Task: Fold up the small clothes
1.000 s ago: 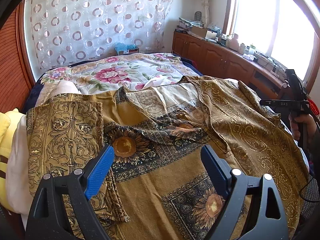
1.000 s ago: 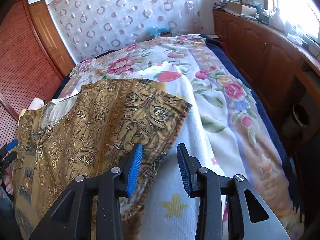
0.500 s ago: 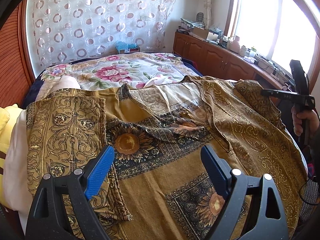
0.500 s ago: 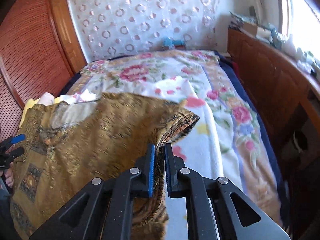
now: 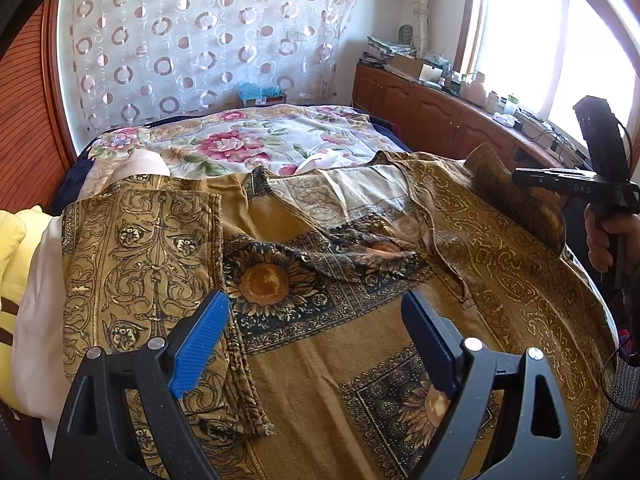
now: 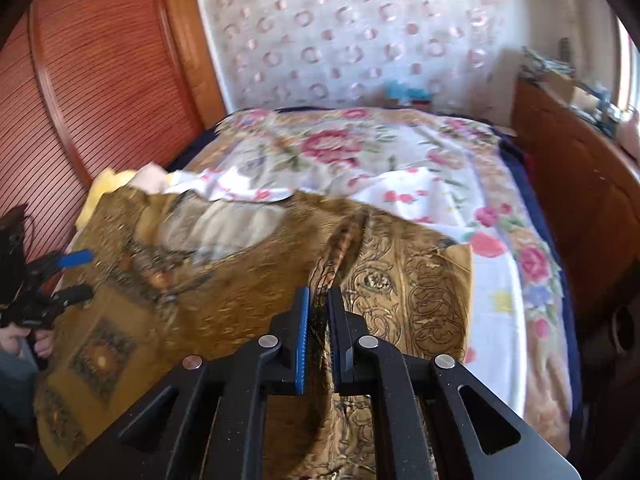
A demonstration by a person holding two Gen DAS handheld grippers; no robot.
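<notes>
Gold patterned shirt (image 5: pixel 360 360) lies front-up across the bed (image 6: pixel 400 152), spread right under and ahead of both grippers, collar on the far side, hem toward the person.

Right gripper (image 6: pixel 318 332): jaws nearly together with a raised ridge of the right sleeve (image 6: pixel 420 280) between the pads; they're easing apart a little, but cloth reads as pinched and lifted off the bed. The ridge runs straight ahead from the fingertips toward the collar. The left-wrist view shows the same thing: sleeve edge hoisted at the far right, just under that gripper.

Left gripper (image 5: pixel 320 344): jaws wide apart, nothing between them, hovering over the lower chest panel. The left sleeve (image 5: pixel 140 264) looks already folded inward, a flat strip ahead and left of its left finger.

Key relation for the next move: the sleeve's long axis lies outward to the right of the right gripper, and the shirt body sits to its left, toward the left gripper. My read is that the fold goes leftward across the body, mirroring the left strip. The right hand is on it; the left is well apart from that sleeve and only useful for pinning the body.

Risk: shallow pinch on bunched cloth, jaws loosening, so the sleeve could slip mid-carry.
</notes>
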